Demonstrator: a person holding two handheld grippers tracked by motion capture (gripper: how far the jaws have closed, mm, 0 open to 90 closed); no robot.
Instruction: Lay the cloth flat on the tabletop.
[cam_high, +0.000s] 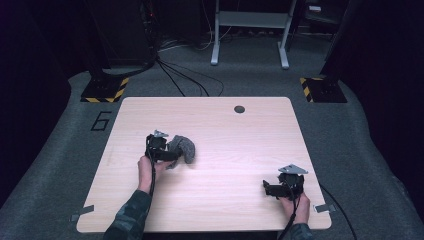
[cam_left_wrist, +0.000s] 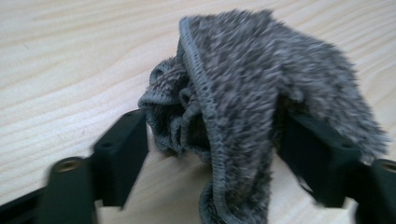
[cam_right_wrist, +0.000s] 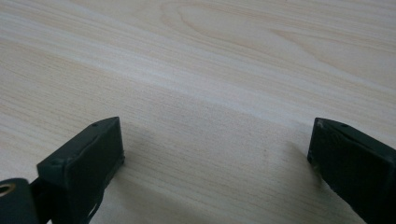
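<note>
The pale, square wooden table (cam_high: 215, 200) takes up the middle of the high view, its grain running side to side, with a small dark round hole (cam_high: 239, 109) near the far edge. Around it lies grey carpet (cam_high: 60, 165), and a black figure six (cam_high: 101, 121) is taped down off the table's far left corner. On the table's left half sits the crumpled grey fluffy cloth (cam_high: 184, 149), bunched into a heap with a stitched hem running down its front in the left gripper view. The left gripper (cam_high: 172, 156) is right at it, coming in from the cloth's left side. Its jaws stand either side of the heap with the cloth (cam_left_wrist: 243, 107) bulging between them and draped over the right-hand one; the cloth fills the gap and touches both. Over at the near right corner, the right gripper (cam_high: 266, 188) rests low over bare wood, well apart from the cloth, jaws spread wide with nothing between them.
</note>
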